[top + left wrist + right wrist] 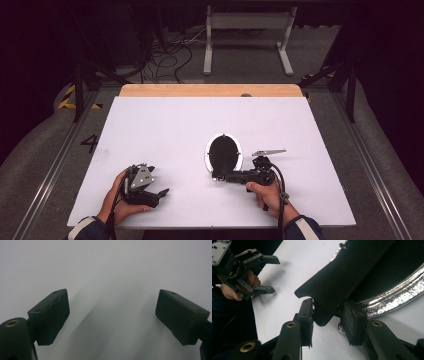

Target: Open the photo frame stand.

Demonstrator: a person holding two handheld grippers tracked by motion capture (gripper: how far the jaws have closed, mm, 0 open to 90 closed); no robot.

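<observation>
Spreading across most of the high view, the white table carries a single object: an oval framed mirror or picture frame lying flat a little right of centre, its dark back up and a bright silver rim around it. From that back a black prop stand — the flap that would hold the frame upright — angles out toward the person's side of the table.

The right gripper lies level at the frame's near edge, pointing left across the table. In the right gripper view its jaws stand partly open on either side of the stand's rounded tip; the left pad sits right at the flap's edge, while the other shows a sliver of gap, so I judge this a loose hold or none at all, not a firm clamp.

The left gripper rests well apart, near the table's front left corner, jaws wide open with bare tabletop between them.

As for progress, the frame is still face-down and the stand looks only partly swung out — the work seems to be at an early stage. Left to do, by my reading: settle the grip on the flap, open it fully, then raise the frame upright.
</observation>
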